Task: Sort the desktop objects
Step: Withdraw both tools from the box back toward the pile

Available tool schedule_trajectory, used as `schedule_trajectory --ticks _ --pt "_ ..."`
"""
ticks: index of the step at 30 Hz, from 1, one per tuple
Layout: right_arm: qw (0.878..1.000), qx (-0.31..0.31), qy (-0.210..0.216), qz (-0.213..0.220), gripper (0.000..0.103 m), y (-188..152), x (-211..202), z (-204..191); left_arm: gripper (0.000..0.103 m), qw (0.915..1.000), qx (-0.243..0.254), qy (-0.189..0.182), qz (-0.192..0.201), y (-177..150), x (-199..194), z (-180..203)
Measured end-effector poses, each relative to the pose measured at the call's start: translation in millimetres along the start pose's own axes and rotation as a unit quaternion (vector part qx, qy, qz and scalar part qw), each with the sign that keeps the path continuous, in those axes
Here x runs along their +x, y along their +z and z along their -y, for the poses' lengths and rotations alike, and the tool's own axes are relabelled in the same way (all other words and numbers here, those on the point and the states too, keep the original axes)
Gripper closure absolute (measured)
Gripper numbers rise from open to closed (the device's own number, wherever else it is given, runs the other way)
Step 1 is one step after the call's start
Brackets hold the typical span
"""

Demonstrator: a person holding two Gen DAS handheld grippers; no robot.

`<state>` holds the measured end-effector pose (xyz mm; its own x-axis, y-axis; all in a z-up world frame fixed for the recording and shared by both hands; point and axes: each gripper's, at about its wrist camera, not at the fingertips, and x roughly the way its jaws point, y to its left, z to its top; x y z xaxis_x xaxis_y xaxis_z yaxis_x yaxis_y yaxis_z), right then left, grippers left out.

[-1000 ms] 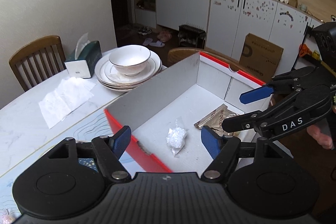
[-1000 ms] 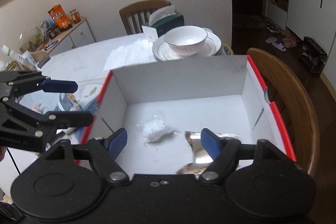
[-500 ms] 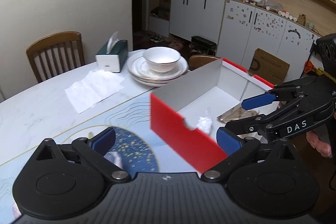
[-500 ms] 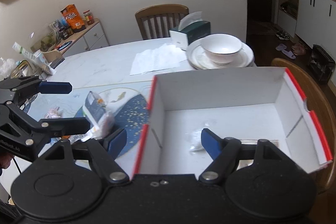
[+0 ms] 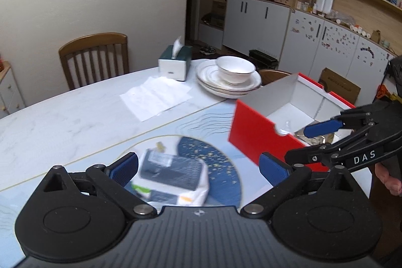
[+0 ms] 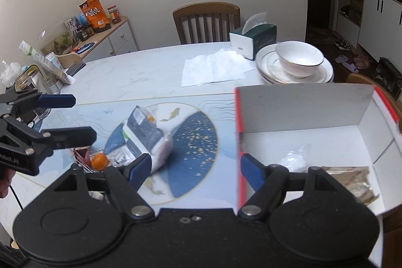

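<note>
A red box with a white inside (image 5: 253,132) (image 6: 301,114) stands on the table's right. In it lie a crumpled clear wrapper (image 6: 295,158) and a brown foil packet (image 6: 351,178). A white plastic-wrapped package with a dark label (image 5: 173,176) (image 6: 145,137) lies on the blue mat left of the box. A small orange (image 6: 99,161) sits by it. My left gripper (image 5: 198,168) is open and empty, just above the package. My right gripper (image 6: 196,167) is open and empty, over the box's left wall.
A stack of white plates with a bowl (image 5: 230,77) (image 6: 296,64), a green tissue box (image 5: 176,62) and white tissues (image 5: 155,96) lie at the table's far side. Wooden chairs (image 5: 94,57) stand behind. Jars and packets clutter the left end (image 6: 37,74).
Both grippers have pulled back and swung left, away from over the box. The wrapped package on the mat has come into view between the left fingers. Both stay open.
</note>
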<state>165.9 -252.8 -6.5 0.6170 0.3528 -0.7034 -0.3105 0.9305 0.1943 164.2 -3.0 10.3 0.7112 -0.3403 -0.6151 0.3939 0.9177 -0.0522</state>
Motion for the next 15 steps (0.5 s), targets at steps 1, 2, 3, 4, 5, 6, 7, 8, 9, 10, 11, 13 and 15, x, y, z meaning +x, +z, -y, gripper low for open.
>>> schedule_trajectory --ticks 1,2,3,4,5,6,7,8,9,10,11,13,15 --pt "1.0 0.001 0.001 0.0 0.025 -1 2 -4 0.0 1.0 -0.001 0.004 0.003 -1 -3 -6" --pt "1.0 0.002 0.002 0.001 0.025 -1 4 -7 0.0 1.0 -0.002 0.008 0.005 -3 -6 -11" --pt "1.0 0.003 0.002 0.001 0.025 -2 6 -11 0.0 0.9999 -0.002 0.012 0.006 -5 -9 -16" --pt "1.0 0.004 0.003 0.003 0.025 -2 7 -15 0.0 0.9998 -0.003 0.016 0.007 -7 -12 -21" --pt "1.0 0.007 0.006 0.005 0.025 -2 8 -18 0.0 0.9998 -0.003 0.02 0.01 -9 -14 -26" --pt "1.0 0.009 0.008 0.006 0.025 -2 10 -22 0.0 0.9997 -0.002 0.024 0.011 -12 -17 -31" --pt "1.0 0.011 0.006 0.007 0.025 -2 12 -25 0.0 0.9996 -0.002 0.027 0.012 -14 -19 -36" --pt "1.0 0.014 0.005 0.006 0.025 -2 14 -28 0.0 0.9995 -0.003 0.028 0.011 -17 -21 -41" --pt "1.0 0.017 0.005 0.004 0.025 -2 16 -31 0.0 0.9995 -0.006 0.03 0.011 -20 -23 -46" --pt "1.0 0.02 0.005 0.002 0.025 -2 19 -34 0.0 0.9994 -0.009 0.033 0.009 -23 -24 -51" --pt "1.0 0.021 0.005 0.001 0.024 -3 21 -37 0.0 0.9992 -0.012 0.038 0.007 -26 -25 -56" --pt "1.0 0.021 0.001 0.0 0.024 -3 25 -44 0.0 0.9989 -0.018 0.043 0.003 -33 -27 -65" --pt "1.0 0.019 -0.001 -0.002 0.024 -4 30 -49 0.0 0.9986 -0.023 0.047 -0.002 -38 -28 -74"
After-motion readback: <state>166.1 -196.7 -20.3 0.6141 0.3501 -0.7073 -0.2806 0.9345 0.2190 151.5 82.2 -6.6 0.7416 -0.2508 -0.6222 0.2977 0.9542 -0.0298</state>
